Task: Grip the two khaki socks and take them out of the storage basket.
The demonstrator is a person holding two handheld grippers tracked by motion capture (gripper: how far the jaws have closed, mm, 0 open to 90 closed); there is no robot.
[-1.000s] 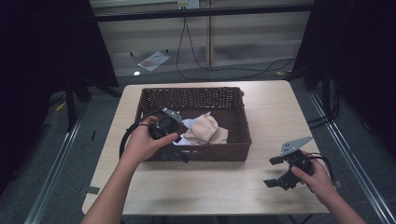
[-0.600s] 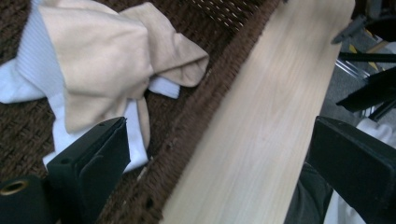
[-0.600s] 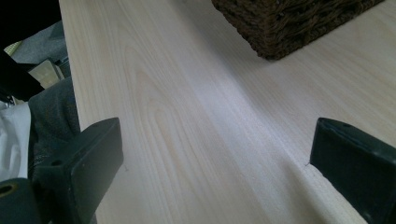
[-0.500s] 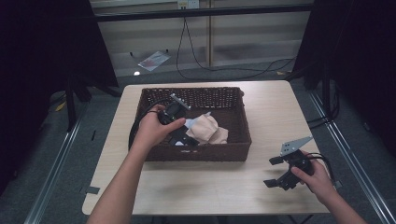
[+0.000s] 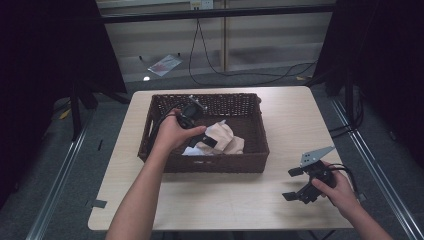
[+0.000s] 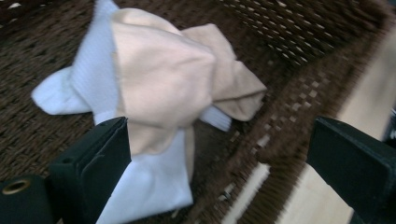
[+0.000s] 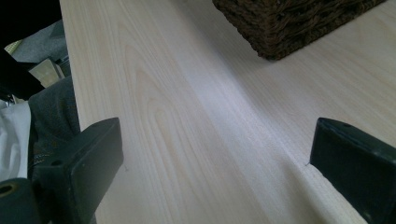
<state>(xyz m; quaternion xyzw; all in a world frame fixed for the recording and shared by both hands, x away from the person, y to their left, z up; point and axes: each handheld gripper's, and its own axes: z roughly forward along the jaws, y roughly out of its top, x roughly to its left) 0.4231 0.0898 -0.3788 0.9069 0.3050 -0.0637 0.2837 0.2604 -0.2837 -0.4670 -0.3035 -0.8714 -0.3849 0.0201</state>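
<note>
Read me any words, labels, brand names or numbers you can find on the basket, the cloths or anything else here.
None can be read.
The wicker basket, the beige cloth and the white cloth carry no print.
The sheet on the floor beyond the table is too small and blurred to read.

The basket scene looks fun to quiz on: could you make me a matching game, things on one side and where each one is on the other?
Things:
1. beige cloth
2. left gripper
3. right gripper
4. basket

Places:
A. low over bare tabletop, near the table's front right corner
B. on the table's middle, holding the laundry
C. inside the basket, jaws open beside the cloths
D. crumpled on a white cloth

Pairs: 1-D, 2-C, 3-A, 4-B
</note>
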